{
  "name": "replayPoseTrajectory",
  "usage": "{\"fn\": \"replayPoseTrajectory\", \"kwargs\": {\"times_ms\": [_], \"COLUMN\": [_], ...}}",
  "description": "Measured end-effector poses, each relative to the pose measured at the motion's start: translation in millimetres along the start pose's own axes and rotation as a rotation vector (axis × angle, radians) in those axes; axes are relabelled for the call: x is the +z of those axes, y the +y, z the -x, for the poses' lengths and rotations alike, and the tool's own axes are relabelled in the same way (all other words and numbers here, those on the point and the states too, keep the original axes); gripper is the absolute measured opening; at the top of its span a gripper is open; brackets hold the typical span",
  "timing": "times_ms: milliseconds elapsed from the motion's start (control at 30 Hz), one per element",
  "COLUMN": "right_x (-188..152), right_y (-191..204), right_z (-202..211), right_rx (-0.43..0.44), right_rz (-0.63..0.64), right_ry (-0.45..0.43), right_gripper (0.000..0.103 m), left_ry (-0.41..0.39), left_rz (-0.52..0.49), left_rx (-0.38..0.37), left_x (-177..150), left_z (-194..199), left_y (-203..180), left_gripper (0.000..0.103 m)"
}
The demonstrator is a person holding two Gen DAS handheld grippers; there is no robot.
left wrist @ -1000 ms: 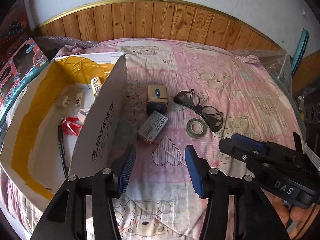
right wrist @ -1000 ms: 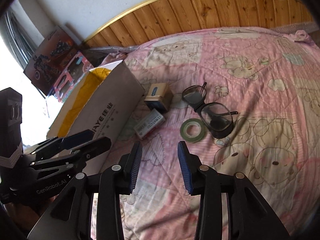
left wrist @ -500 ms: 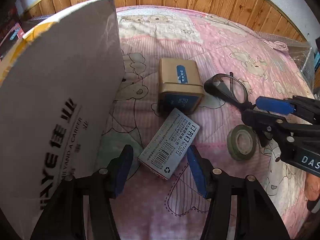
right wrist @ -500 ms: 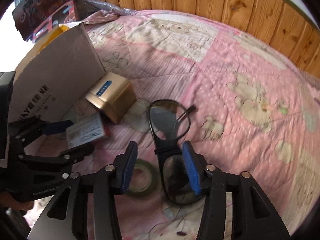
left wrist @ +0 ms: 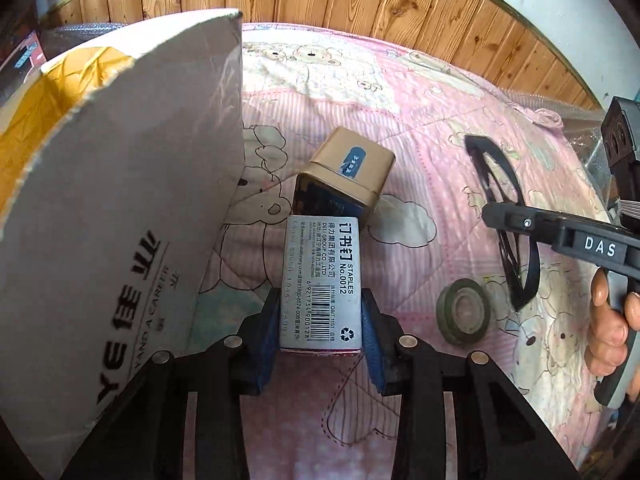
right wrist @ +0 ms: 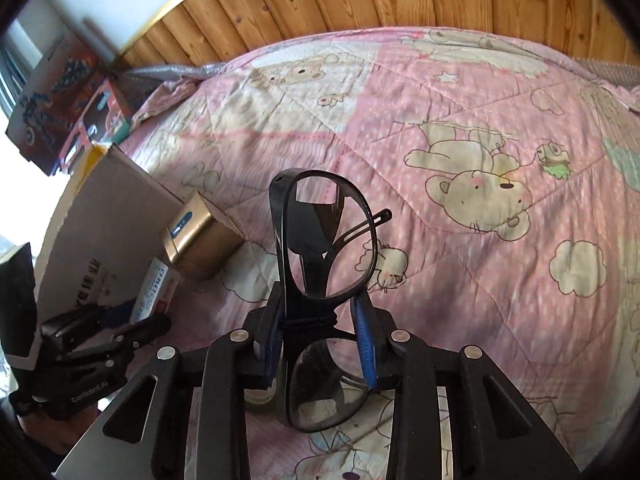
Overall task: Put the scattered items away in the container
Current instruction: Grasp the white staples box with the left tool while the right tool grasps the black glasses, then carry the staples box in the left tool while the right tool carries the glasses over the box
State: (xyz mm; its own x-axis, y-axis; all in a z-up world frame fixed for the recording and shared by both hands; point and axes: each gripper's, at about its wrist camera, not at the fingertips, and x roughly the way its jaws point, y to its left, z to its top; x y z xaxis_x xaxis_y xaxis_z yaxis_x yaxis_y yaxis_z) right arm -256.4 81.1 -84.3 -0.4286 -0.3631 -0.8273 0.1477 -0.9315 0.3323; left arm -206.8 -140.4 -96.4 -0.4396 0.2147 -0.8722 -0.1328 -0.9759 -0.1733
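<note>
Between each claw's pads: staples box (left wrist: 322, 284) clamped left (left wrist: 321, 330), glasses (right wrist: 322, 276) clamped right (right wrist: 320, 344).

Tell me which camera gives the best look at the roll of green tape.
The left wrist view. There the green tape roll lies flat on the pink quilt, fully visible, right of the staples box. In the right wrist view only a sliver shows, hidden behind the right tool and the glasses.

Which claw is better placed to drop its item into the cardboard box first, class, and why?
Left. The left claw grips the staples box right beside the cardboard box; the right claw, holding the glasses, sits farther away.
</note>
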Motion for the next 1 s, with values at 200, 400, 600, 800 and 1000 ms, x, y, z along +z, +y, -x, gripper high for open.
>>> {"fn": "replayPoseTrajectory", "kwargs": {"times_ms": [200,400,600,800,1000], "right_x": [-14.4,-34.3,-60.5,-94.0,-125.4], "right_y": [4.1,20.1,37.9,57.3,78.0], "right_z": [14.9,41.5,62.5,79.8,92.5], "right_rx": [0.006,0.034,0.059,0.067,0.072], "right_rz": [-0.056,-0.098,-0.135,-0.152,-0.154], "right_ry": [-0.032,-0.073,-0.102,-0.114,-0.117], "right_gripper": [0.029,0.024,0.024,0.024,0.024], "left_ry": [-0.007,-0.029,-0.056,-0.076,-0.094], "left_rz": [0.013,0.012,0.013,0.014,0.021], "left_rx": [-0.03,-0.054,-0.072,-0.082,-0.096], "left_x": [-5.8,-21.4,-43.5,-63.7,-86.3], "left_z": [24.2,60.6,96.4,120.7,147.3], "left_y": [-2.8,-9.9,-13.4,-13.5,-10.8], "left_gripper": [0.038,0.038,0.038,0.038,0.038]}}
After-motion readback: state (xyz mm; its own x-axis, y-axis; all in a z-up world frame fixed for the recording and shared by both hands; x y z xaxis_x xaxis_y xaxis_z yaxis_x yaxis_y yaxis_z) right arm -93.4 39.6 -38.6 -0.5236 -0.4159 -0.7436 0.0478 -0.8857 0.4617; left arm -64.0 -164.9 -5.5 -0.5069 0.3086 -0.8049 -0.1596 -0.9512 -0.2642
